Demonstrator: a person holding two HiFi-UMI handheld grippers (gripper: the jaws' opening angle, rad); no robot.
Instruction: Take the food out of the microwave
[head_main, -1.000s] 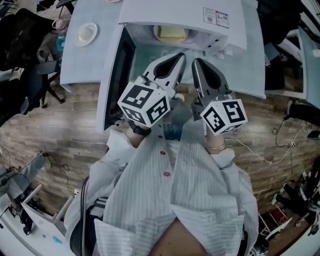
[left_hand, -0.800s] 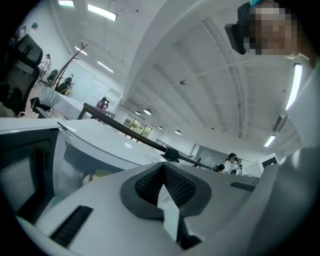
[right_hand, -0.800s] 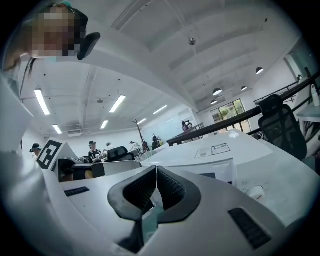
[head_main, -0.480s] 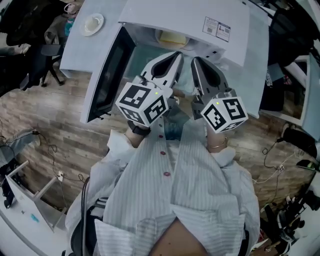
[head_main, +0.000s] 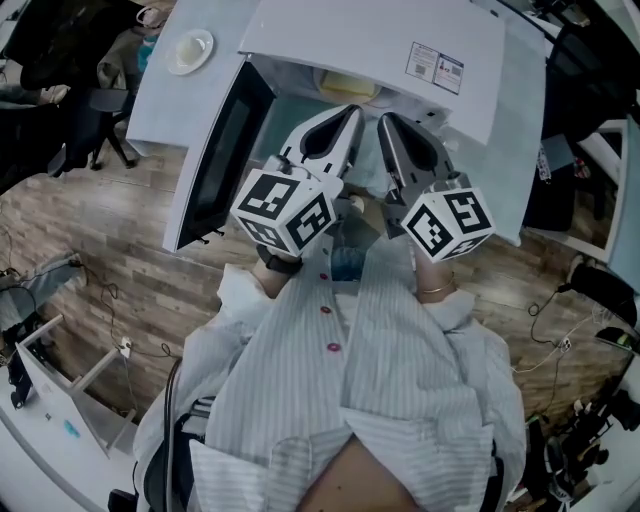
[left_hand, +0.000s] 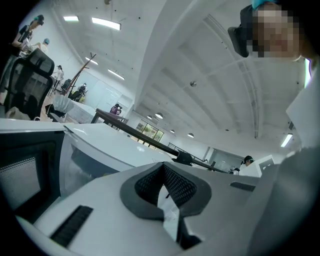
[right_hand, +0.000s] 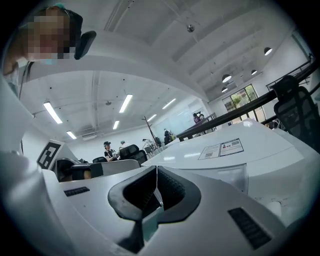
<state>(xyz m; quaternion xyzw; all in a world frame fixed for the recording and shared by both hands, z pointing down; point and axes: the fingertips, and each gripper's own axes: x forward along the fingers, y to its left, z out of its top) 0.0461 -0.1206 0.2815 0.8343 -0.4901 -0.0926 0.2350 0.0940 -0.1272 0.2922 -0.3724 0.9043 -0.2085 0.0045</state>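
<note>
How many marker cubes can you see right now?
2. The left cube rides on the left gripper, at the head view's left. The right cube rides on the right gripper beside it. Both are in front of the open microwave. None looks hidden.

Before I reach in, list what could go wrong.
Left claw and right claw are shut; unopened, they could shove the food deeper.
The open door hangs close beside the left claw; a swing might hit it.
The microwave itself hides most of the food from above, making aim uncertain.
</note>
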